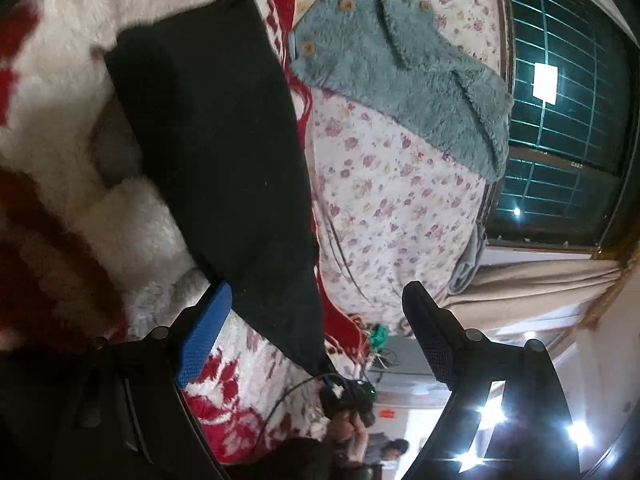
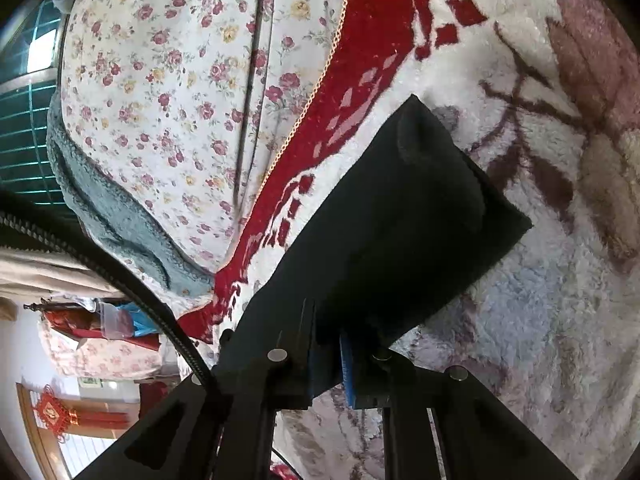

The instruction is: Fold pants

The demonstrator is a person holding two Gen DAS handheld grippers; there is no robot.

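Right fingers (image 2: 340, 364) clamp dark pants (image 2: 392, 216), hiding their edge; left fingers (image 1: 316, 320) apart.

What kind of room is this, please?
Probably a home bedroom: a floral quilt and a red-and-white plush blanket cover a bed, beside a barred window with a curtain.

Right gripper (image 2: 334, 364) is clamping a corner of the black pants (image 2: 384, 224), which are lying across the red-and-white fleece blanket (image 2: 540, 300).
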